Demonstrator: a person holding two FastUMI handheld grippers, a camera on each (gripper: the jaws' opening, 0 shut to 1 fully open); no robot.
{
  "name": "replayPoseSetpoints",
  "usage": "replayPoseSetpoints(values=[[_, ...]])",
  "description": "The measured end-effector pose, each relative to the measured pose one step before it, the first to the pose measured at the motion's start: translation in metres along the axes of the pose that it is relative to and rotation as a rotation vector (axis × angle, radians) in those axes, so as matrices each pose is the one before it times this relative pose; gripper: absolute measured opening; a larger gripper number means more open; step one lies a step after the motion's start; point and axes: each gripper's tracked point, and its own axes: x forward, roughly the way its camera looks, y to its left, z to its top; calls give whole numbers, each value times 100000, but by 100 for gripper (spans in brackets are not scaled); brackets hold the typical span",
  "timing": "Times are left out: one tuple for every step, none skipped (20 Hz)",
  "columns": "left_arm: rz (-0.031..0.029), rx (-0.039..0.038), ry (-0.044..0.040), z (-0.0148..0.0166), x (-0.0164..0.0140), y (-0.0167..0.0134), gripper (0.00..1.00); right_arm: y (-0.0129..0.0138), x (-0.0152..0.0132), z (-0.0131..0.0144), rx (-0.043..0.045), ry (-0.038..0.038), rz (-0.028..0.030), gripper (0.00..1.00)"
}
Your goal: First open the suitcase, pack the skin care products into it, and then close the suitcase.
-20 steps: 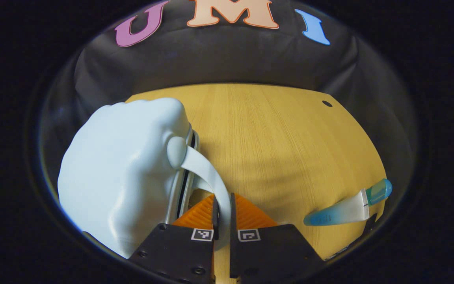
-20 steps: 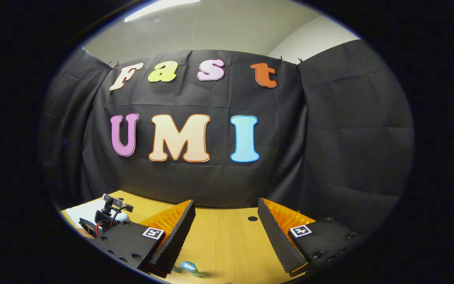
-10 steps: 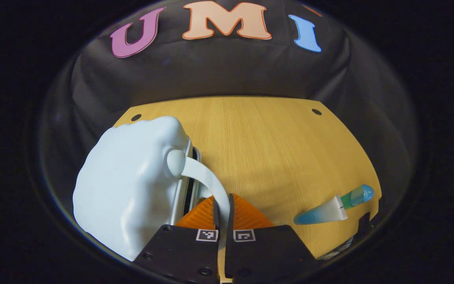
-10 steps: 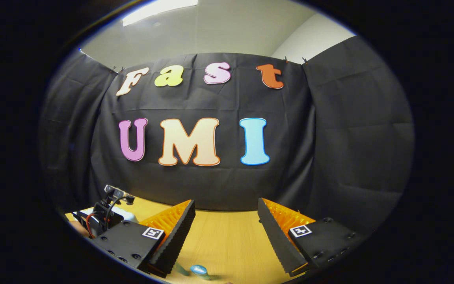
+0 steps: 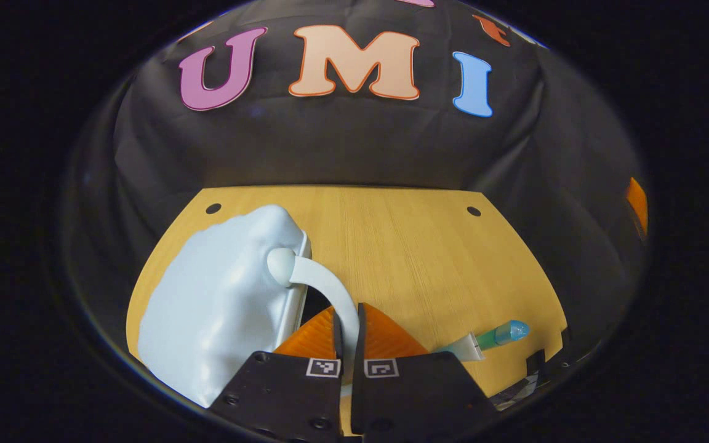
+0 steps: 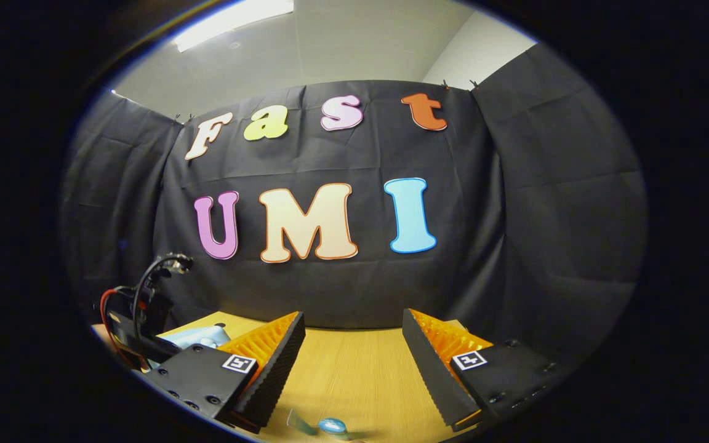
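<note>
A pale blue hard-shell suitcase point(image 5: 219, 307) lies on the wooden table point(image 5: 404, 246) at the left of the left gripper view. Its curved handle point(image 5: 324, 286) runs from the shell down between the fingers of my left gripper point(image 5: 347, 326), which is shut on it. A dark gap shows between the two shells beside the handle. A skin care tube point(image 5: 484, 341) with a clear blue cap lies on the table to the right. In the right gripper view, my right gripper point(image 6: 351, 357) hangs open above the table with nothing in it. The tube's cap point(image 6: 332, 425) lies just below it, and the suitcase point(image 6: 197, 337) is at far left.
Two small round holes point(image 5: 213, 208) point(image 5: 473, 211) mark the table's far corners. The black cloth wall stands close behind the table's far edge. The left gripper's body with its cables point(image 6: 139, 301) rises at the left of the right gripper view.
My left gripper has risen with the handle still in its fingers, so the suitcase and tube sit lower and smaller in its view. The right gripper has stayed open and nearly still.
</note>
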Motion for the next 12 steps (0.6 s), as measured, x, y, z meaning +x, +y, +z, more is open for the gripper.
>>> replayPoseSetpoints(values=[[538,-364,-1824,1019,-626,432,0,207,53,-58,-24,-35,234,99],[560,-31,-1489,916,-584,757,0,232,177,-12,-5,-79,309,99],[730,3,-1378,912,-570,948,0,363,153,49,142,-23,511,99],[897,5,-1587,913,-447,970,0,415,162,56,169,-69,579,99],[894,-37,-1442,949,-379,915,0,405,107,-85,63,-79,470,99],[1008,-99,-1534,653,-577,1024,0,452,201,44,89,-64,501,99],[996,287,-1212,829,-275,932,0,445,235,-45,184,-51,439,99],[905,343,-1455,609,-273,852,0,484,204,-34,223,-107,452,99],[980,343,-1077,598,-370,1004,0,542,59,-54,122,-74,394,99],[475,580,-1061,606,-191,923,0,443,171,-20,-26,101,185,99],[1078,-407,-944,521,-388,1078,0,452,217,-163,27,20,192,99],[316,378,-591,274,-122,979,0,500,184,11,43,-97,52,99]])
